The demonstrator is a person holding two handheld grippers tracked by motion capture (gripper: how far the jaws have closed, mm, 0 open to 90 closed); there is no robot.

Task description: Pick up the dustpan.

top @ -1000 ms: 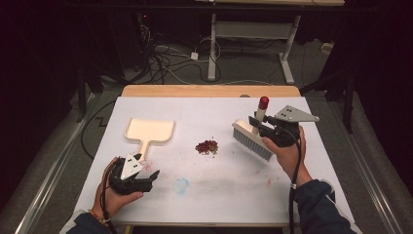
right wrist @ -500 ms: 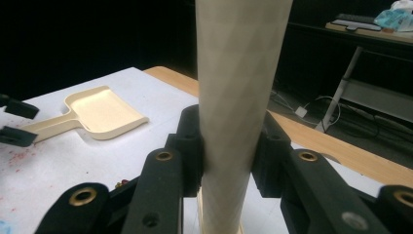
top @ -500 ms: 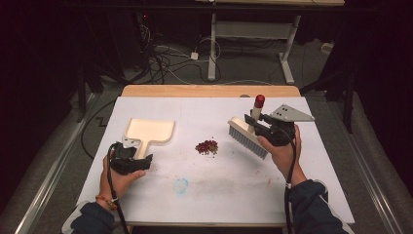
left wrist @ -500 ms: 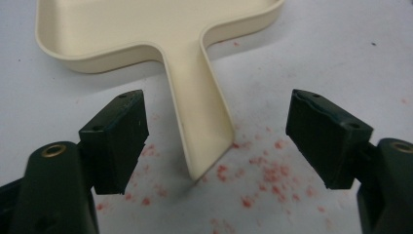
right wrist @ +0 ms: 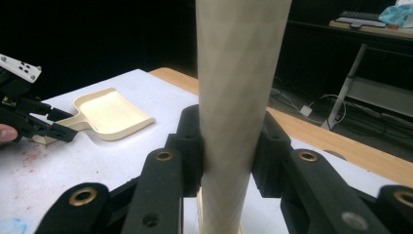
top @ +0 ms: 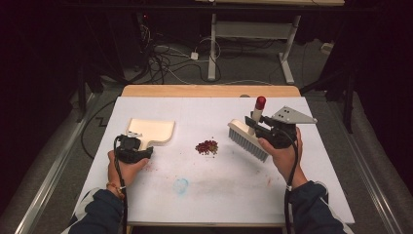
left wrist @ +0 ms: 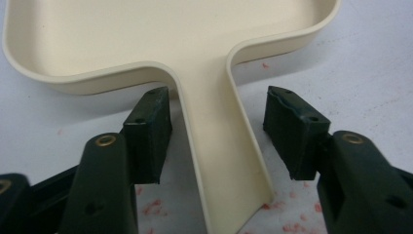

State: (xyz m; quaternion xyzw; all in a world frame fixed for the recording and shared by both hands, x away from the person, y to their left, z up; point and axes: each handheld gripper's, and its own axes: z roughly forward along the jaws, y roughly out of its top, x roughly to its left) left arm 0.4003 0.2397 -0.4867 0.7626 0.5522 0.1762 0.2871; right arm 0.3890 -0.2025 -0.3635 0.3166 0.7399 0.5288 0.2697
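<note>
Cream dustpan (top: 152, 131) flat on the white table (top: 234, 195), left of a small heap of red crumbs (top: 207, 147). Handle (left wrist: 214, 146) between the jaws of the left gripper (top: 141, 144), jaws just closing; up close in the left gripper view, pads (left wrist: 148, 129) clear of the handle on both sides, a gap unseen from the high view. Right gripper (right wrist: 226, 161) clamped on the brush handle (right wrist: 238, 73); bristled brush (top: 247, 140) tilted just right of the crumbs, seen whole from above.
</note>
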